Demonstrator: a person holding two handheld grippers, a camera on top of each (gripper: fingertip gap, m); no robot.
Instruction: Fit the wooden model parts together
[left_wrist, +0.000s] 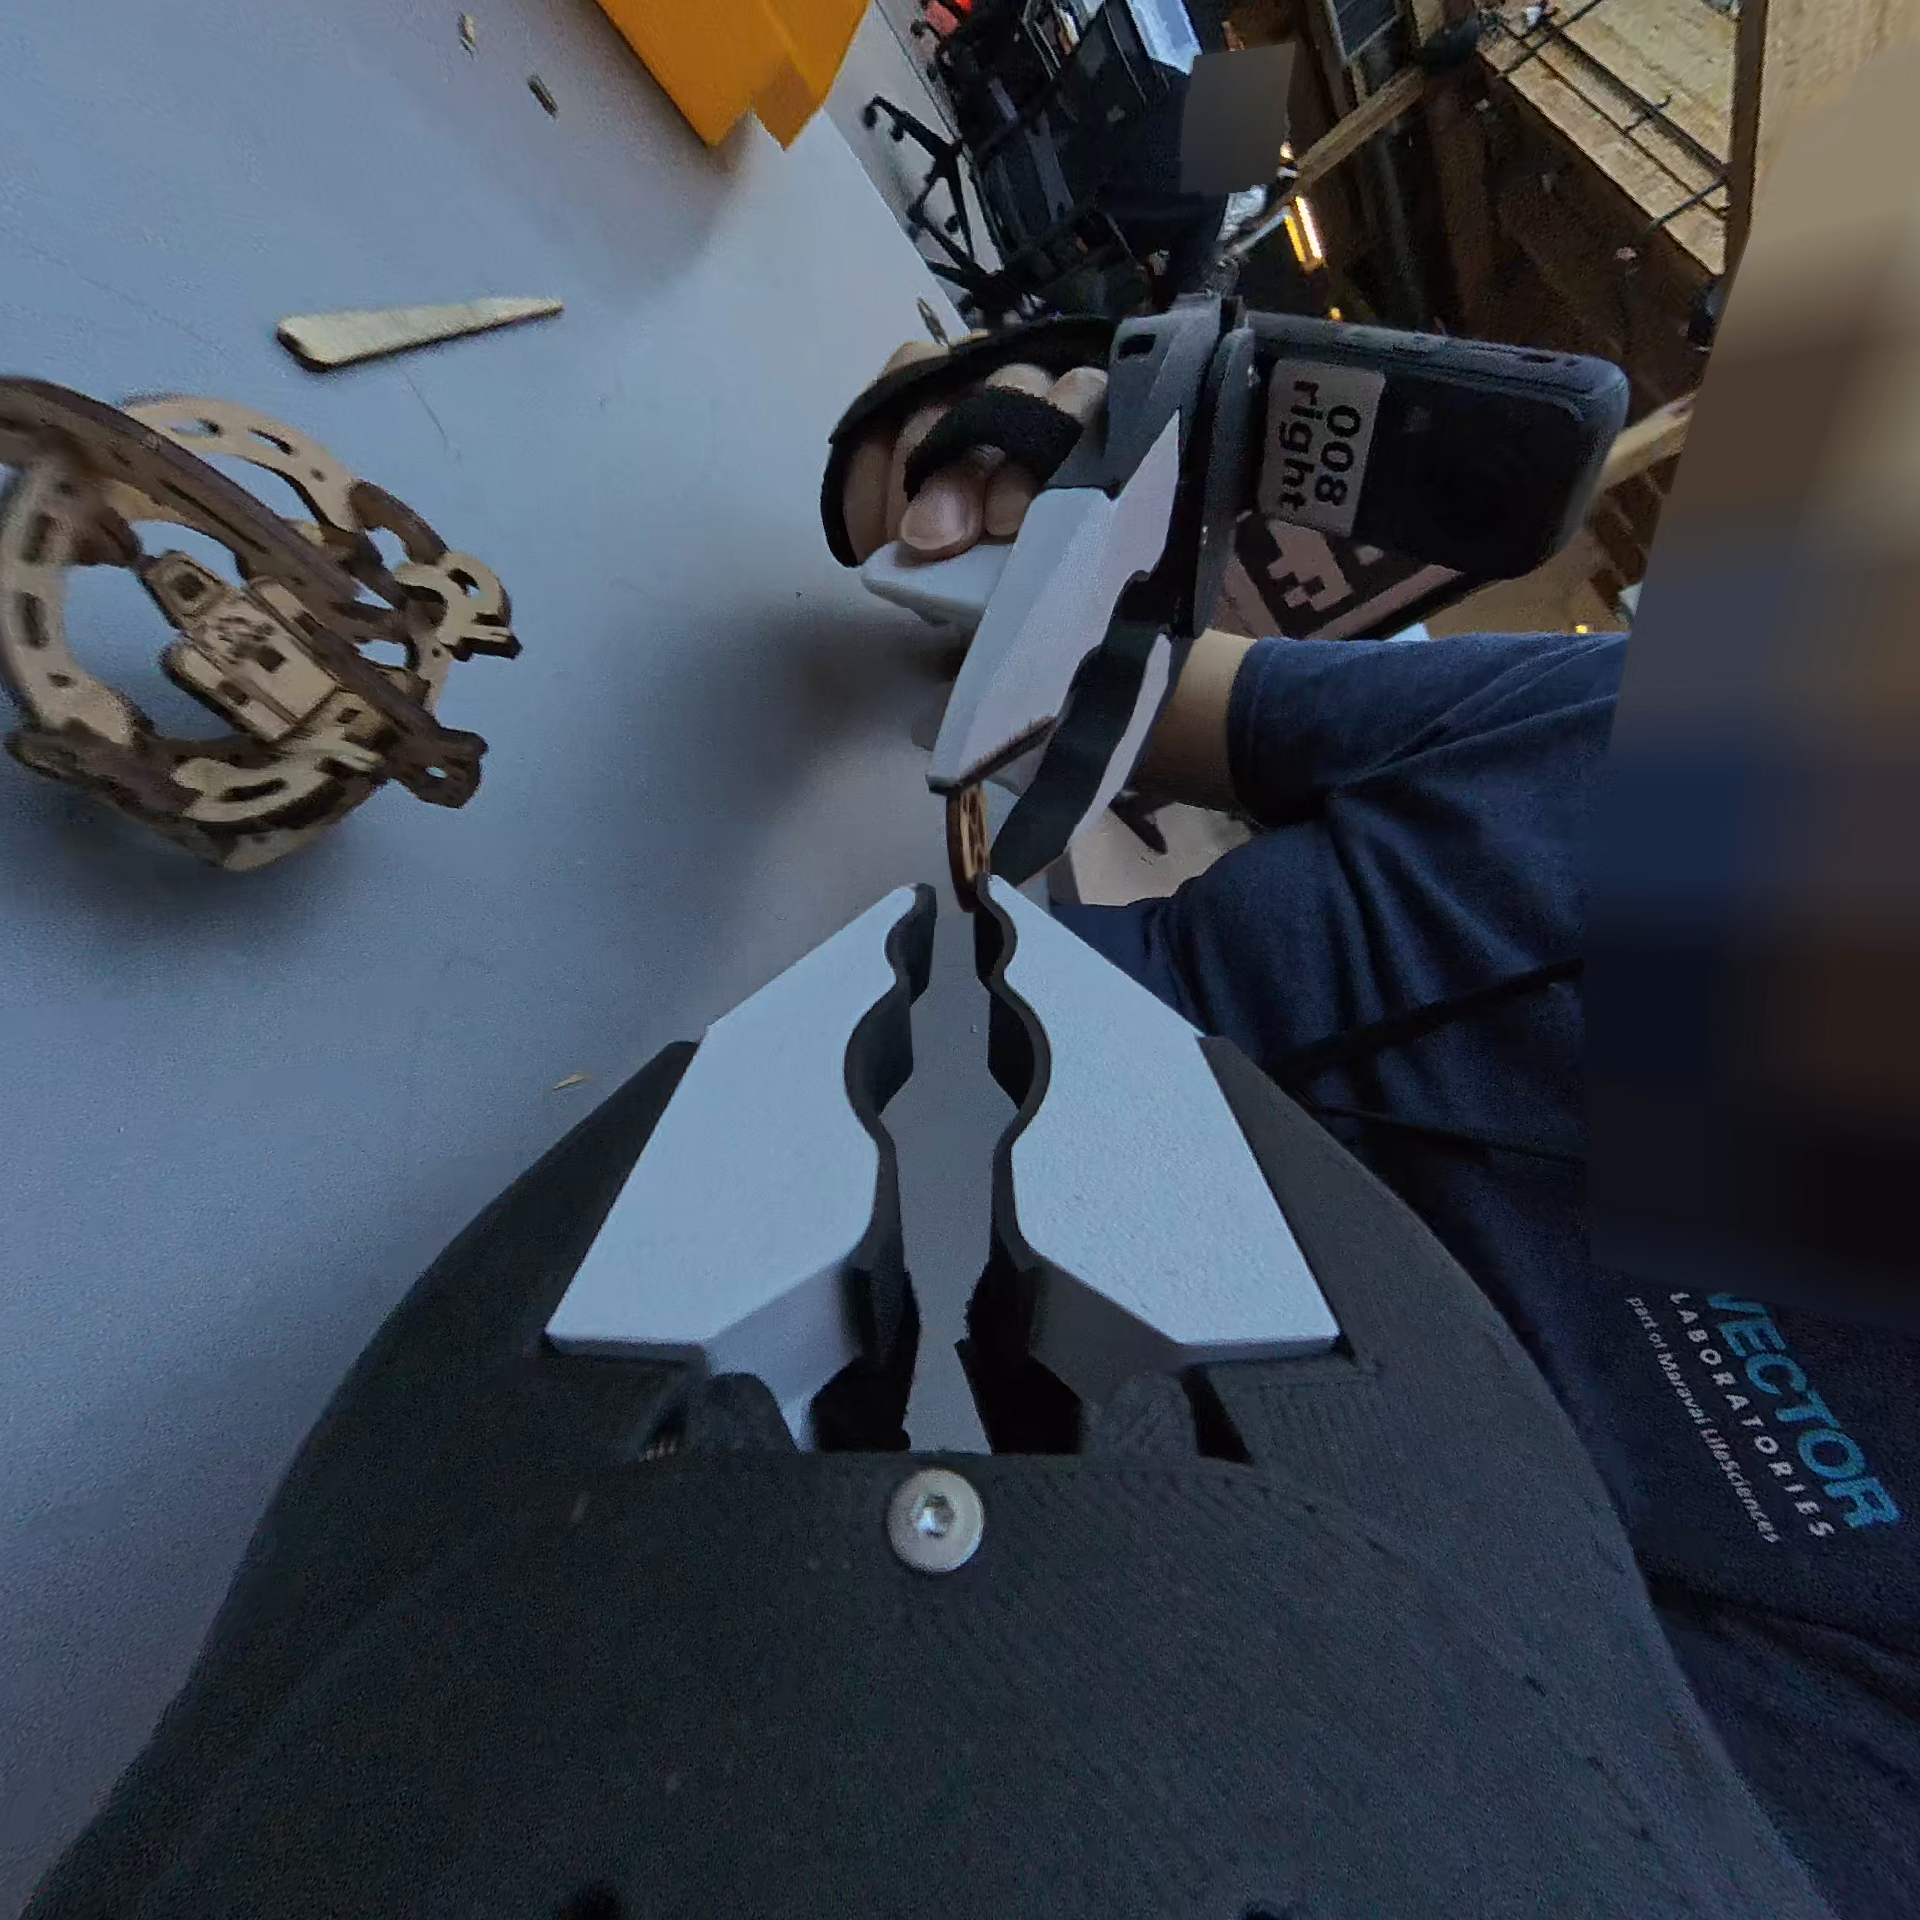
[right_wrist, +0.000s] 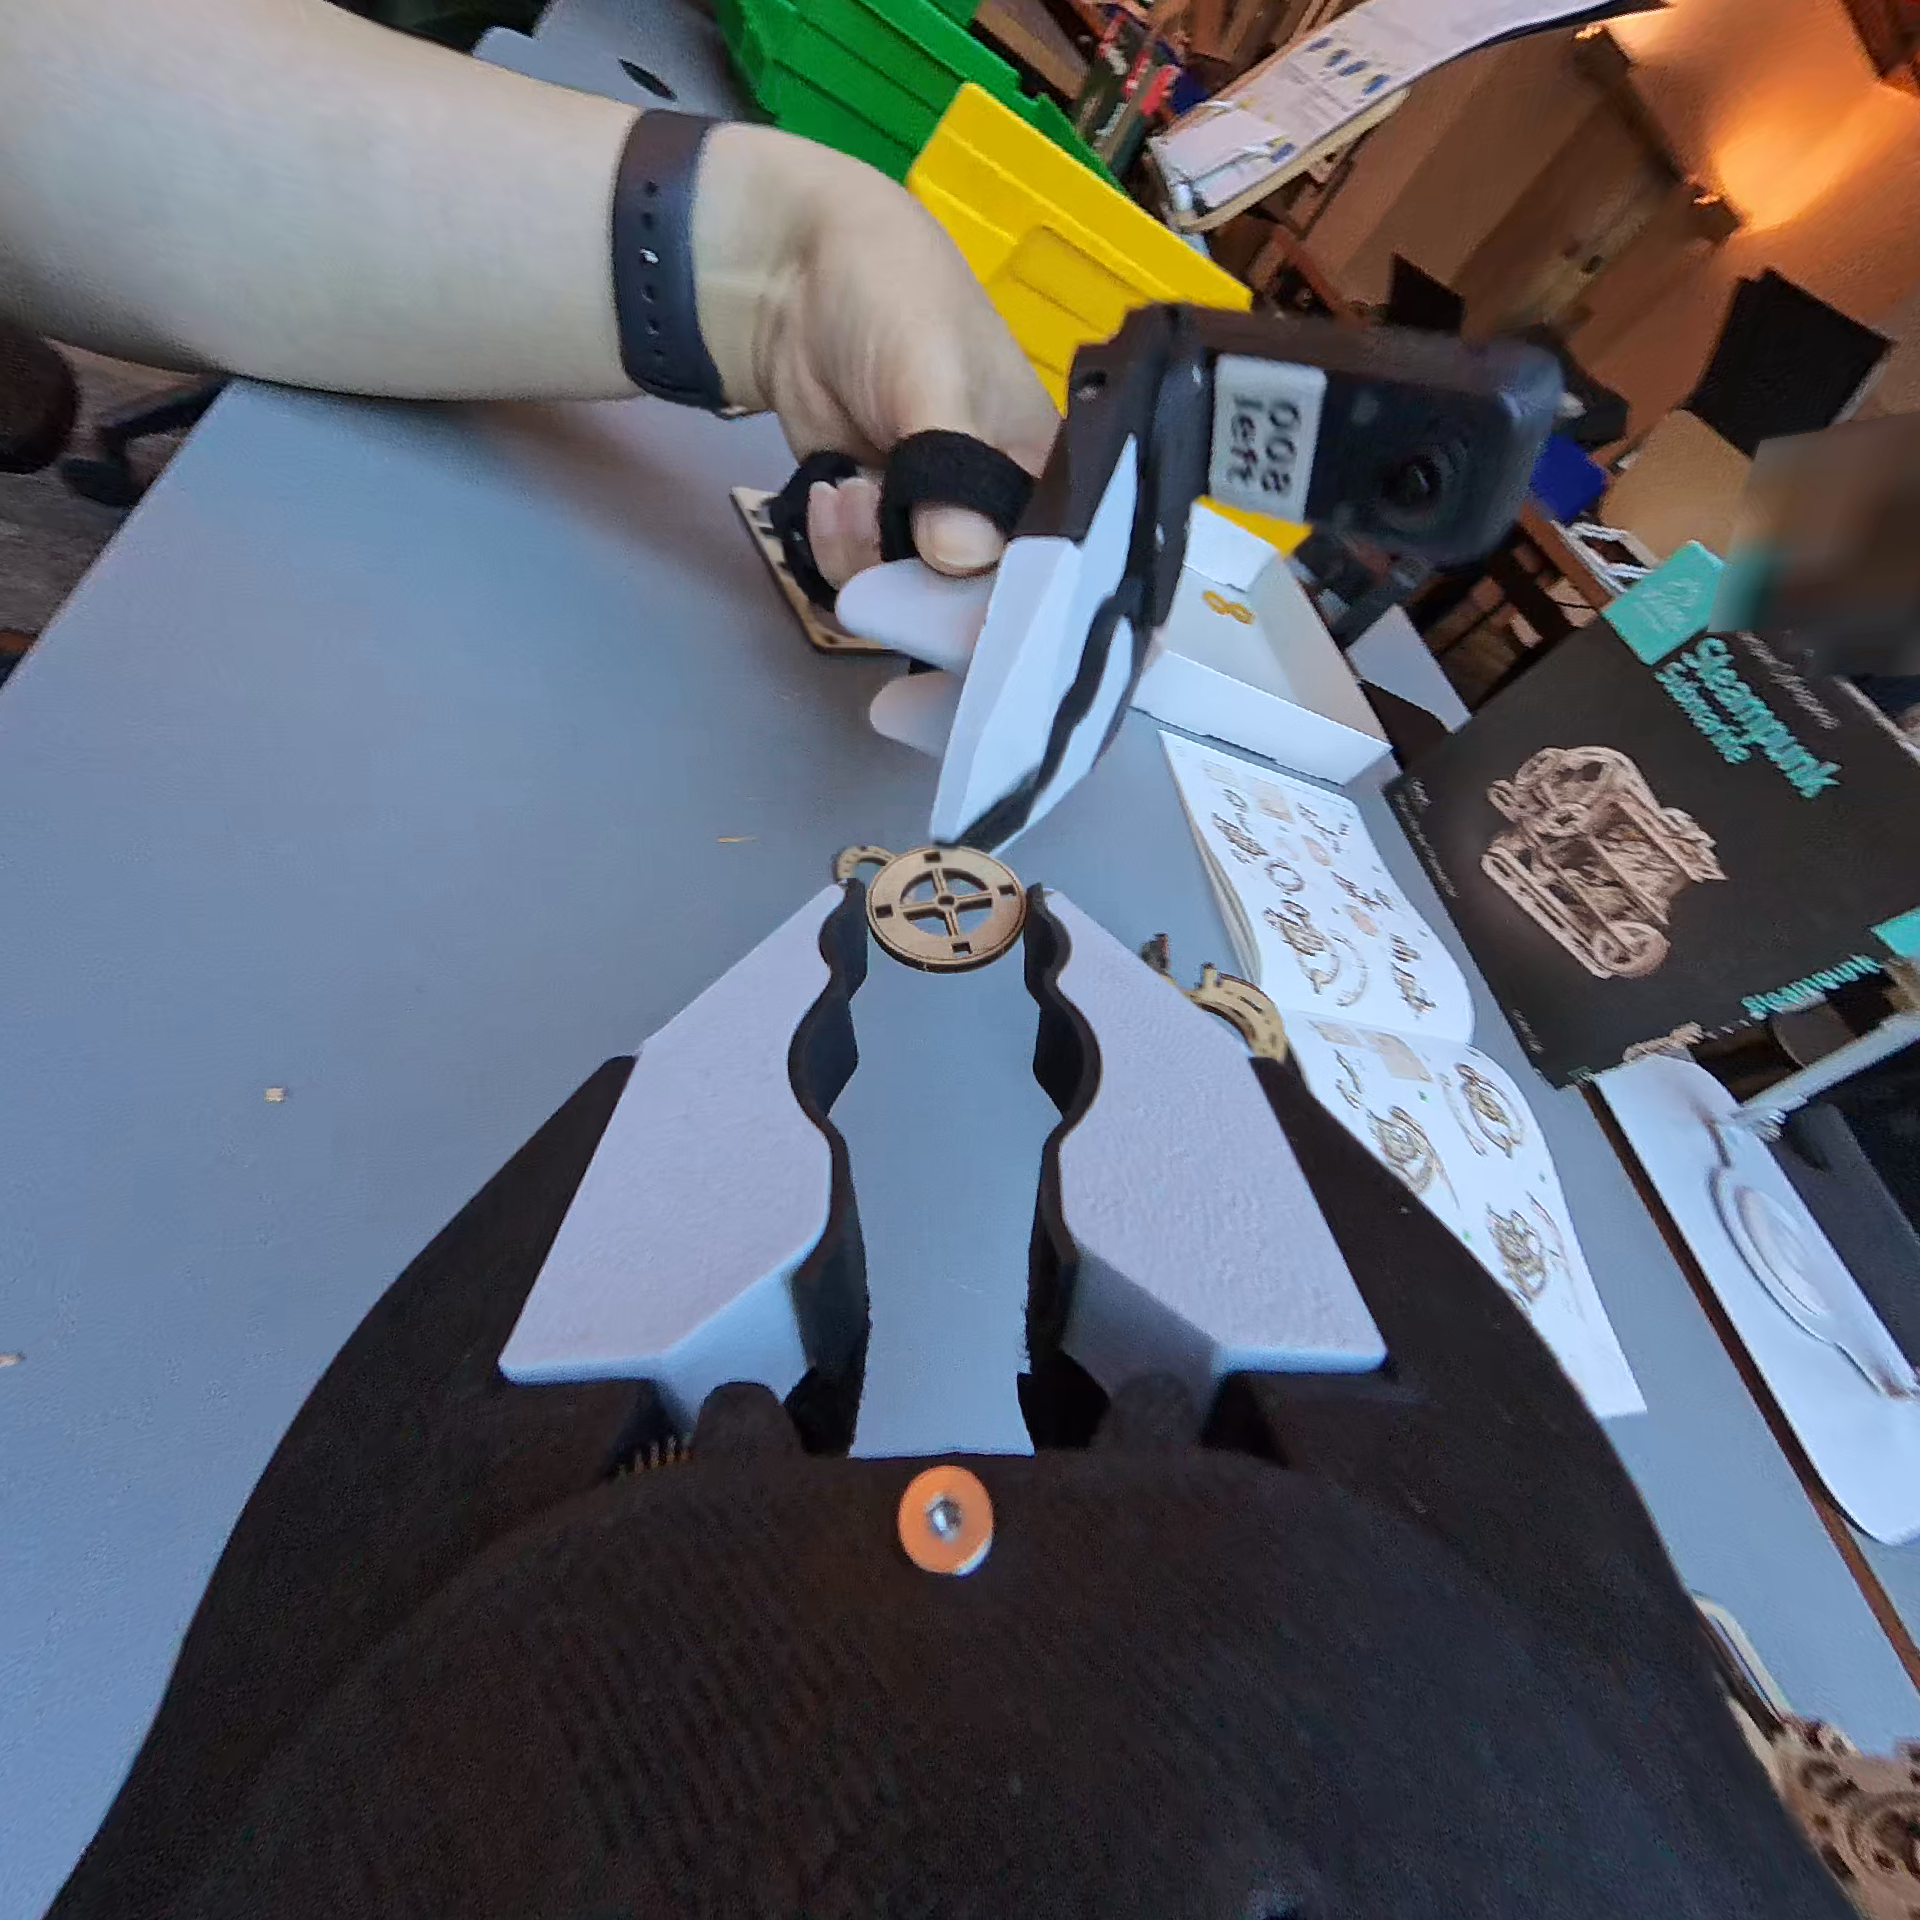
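A small round wooden disc (right_wrist: 945, 909) with a cross cut-out is clamped across its width between my right gripper's (right_wrist: 943, 902) tips, above the grey table (right_wrist: 364, 831). In the left wrist view the disc (left_wrist: 966, 847) shows edge-on under the right gripper (left_wrist: 971, 795). My left gripper (left_wrist: 956, 894) points at it, jaws a narrow gap apart, the disc's rim just between the tips with a sliver of space on one side. In the right wrist view the left gripper (right_wrist: 951, 831) meets the disc's top edge. A partly built wooden model (left_wrist: 239, 644) lies on the table to the left.
A loose wooden strip (left_wrist: 416, 327) and a yellow bin (left_wrist: 727, 52) lie farther back. To the right are an open instruction booklet (right_wrist: 1351, 987), a black kit box (right_wrist: 1662, 852), a white box (right_wrist: 1247, 644), a small wooden gear piece (right_wrist: 1236, 1003) and green bins (right_wrist: 862, 83). My left and right fingertips are right by each other.
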